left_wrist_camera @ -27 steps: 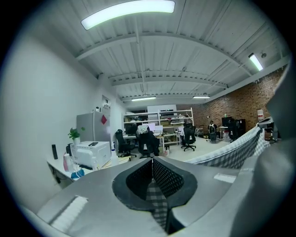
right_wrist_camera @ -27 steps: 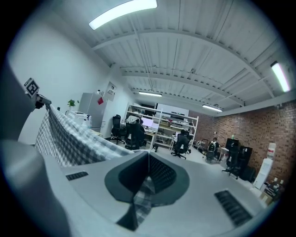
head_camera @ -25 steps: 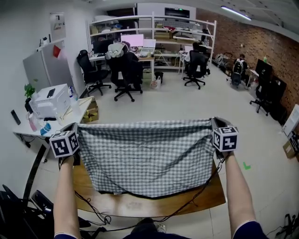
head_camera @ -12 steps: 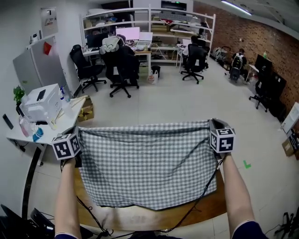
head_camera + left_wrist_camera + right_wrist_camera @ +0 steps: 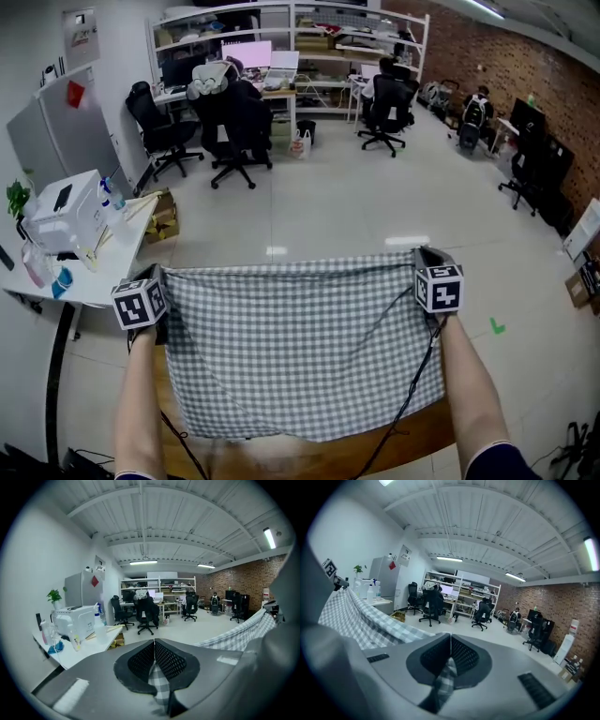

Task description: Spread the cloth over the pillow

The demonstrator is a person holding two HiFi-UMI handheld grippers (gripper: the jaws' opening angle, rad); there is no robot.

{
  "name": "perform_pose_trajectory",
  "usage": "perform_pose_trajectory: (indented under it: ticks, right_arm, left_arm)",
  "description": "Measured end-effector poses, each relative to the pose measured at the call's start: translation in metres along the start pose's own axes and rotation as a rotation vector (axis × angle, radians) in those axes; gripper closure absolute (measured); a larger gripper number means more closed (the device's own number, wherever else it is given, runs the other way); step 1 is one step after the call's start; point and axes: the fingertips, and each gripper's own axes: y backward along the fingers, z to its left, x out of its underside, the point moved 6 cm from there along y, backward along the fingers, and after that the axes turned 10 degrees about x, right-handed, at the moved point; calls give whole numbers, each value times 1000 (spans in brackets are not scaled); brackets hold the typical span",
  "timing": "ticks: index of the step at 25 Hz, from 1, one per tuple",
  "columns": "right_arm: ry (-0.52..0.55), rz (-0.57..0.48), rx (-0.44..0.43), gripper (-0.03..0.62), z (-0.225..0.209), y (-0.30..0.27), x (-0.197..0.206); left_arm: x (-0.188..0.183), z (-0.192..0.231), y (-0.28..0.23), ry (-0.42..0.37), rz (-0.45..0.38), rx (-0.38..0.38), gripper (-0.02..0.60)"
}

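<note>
head view: the cloth (image 5: 300,347) is a grey check sheet. it is pulled wide between the two hands. the left tongs (image 5: 160,276) pinch its top left corner and the right tongs (image 5: 420,254) pinch its top right corner. the top edge runs straight across from left to right, and both hands are about as far out as each other. the rest of the cloth hangs down toward the person and covers most of the brown desk (image 5: 272,459). only a strip of desk shows at the bottom. i cannot see the pillow. i think it is under the cloth, so the cloth has to go down flat, with both corners dropping together.

left gripper view: the left tongs (image 5: 154,643) are closed tight on a small fold of the cloth (image 5: 159,684). the check fold sticks out from between the black pads. the rest of the cloth goes off to the right, toward the other hand.

right gripper view: the right tongs (image 5: 450,637) are closed on a corner of the cloth (image 5: 446,679) too. from here the cloth stretches away to the left in a long band, up to the other hand. so the long way of the cloth lies between the two tongs, and neither hand is nearer to it than the other.
</note>
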Motion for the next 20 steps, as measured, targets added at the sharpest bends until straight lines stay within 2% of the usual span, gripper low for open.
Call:
perform_pose_trajectory:
  ticks: [12,20]
  right_arm:
    - [34,124,-52,572,23,-75,38]
    - [50,207,-79,572,37,-104,70]
  left_arm:
    - [43,10,-77,0,139,8,572]
    - [72,15,-114,4,225,5,572]
